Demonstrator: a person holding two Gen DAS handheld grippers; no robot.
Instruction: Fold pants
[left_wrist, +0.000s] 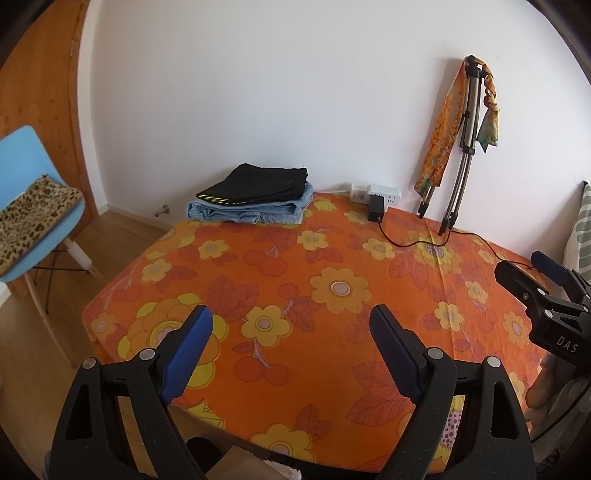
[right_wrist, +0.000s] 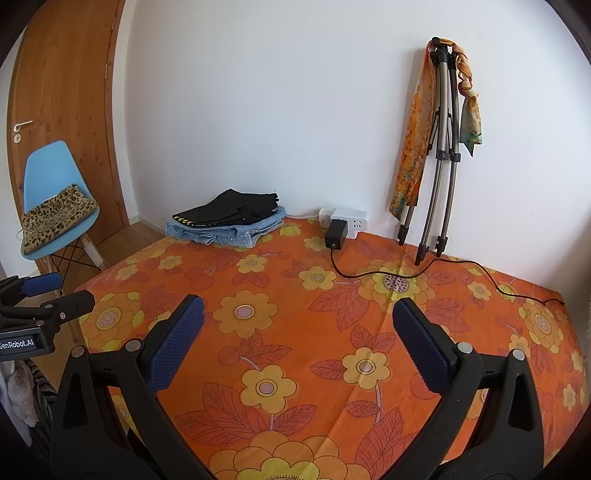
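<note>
Fingers of both grippers standing spread and pinching nothing: left gripper (left_wrist: 291, 326) and right gripper (right_wrist: 298, 319) hovering side by side above the near half of the desk draped in orange cloth with yellow flowers (right_wrist: 314, 332). Sitting at the far left corner against the white wall: black folded pants with a yellow-striped hem (left_wrist: 258, 184), stacked on a folded light-blue denim garment (left_wrist: 251, 212); both looking already folded, so probably pausing between garments. Doing this step well probably meaning fetching the next unfolded pair, laying it flat mid-cloth, keeping clear of the black cable (right_wrist: 406, 271) trailing from the black adapter in the white power strip (right_wrist: 343, 219), and of the folded metal tripod hung with orange scarves (right_wrist: 436, 155) leaning on the wall. Pinching at the waistband corners, one gripper each, and pulling evenly, likely helping avoid wrinkles. Not showing anywhere on the cloth: any unfolded pants. Lying beyond the desk on the left: a leopard-print fabric on a light-blue plastic chair (right_wrist: 51, 218), garment type unclear. Peeking below the near edge in the left wrist view: bits of fabric, too cut off to identify. Staying hidden: the person's hands.
</note>
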